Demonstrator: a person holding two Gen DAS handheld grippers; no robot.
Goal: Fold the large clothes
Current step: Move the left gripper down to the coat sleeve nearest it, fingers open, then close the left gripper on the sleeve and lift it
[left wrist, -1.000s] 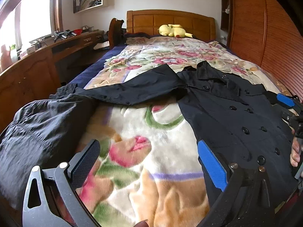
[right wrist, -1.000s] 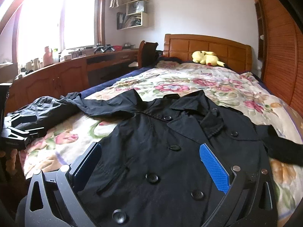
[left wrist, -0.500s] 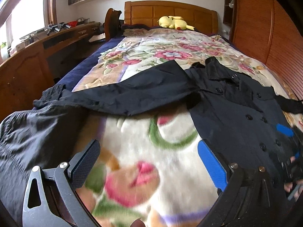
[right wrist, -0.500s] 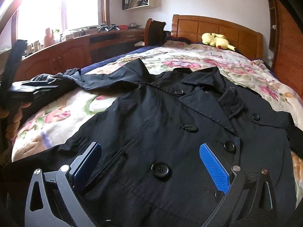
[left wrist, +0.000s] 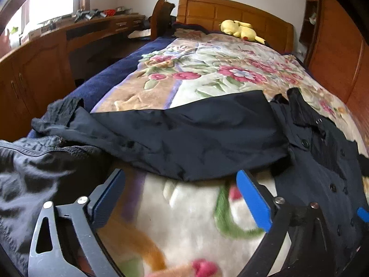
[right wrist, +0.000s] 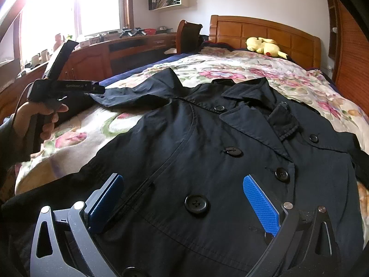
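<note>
Black coat (left wrist: pixel 322 161) flat on floral bed (left wrist: pixel 207 73); left gripper (left wrist: pixel 182 196) fingers wide, just been closing slightly, only blanket between, sleeve (left wrist: pixel 184 138) just ahead. Right view: right gripper (right wrist: pixel 184 203) fingers apart over the buttoned coat front.

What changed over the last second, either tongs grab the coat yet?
No grab yet. The left tongs advanced over the blanket toward the coat's outstretched sleeve, and their jaws have just been closing slightly with nothing between them. The right tongs dropped closer over the coat front, open, gripping nothing. Coat, sleeve and plush toy lie as before.
</note>
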